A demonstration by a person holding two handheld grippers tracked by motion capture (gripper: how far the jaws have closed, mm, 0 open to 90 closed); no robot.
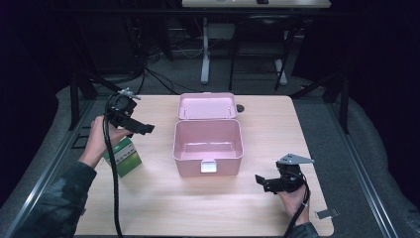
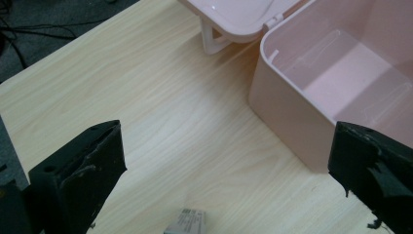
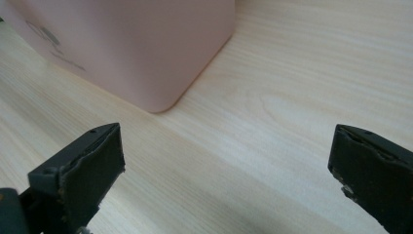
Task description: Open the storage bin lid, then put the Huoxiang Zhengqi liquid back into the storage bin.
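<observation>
At the middle of the desk sits the pink box, its lid thrown back flat behind it and its inside bare, so it looks ready to take something in. Your left claw hangs over the desk's left side with its jaws spread wide and nothing between them, pointed toward the box's near-left corner. Just below your left hand lies the small green-and-white carton, resting on the desk, well apart from the box. That is likely the piece meant to go inside, and your wide jaws suit its width. Your right claw is low over the desk to the right front of the box, also gaping and empty, aimed at the box's rounded corner. From there you could steady the box wall while the other hand loads it.
</observation>
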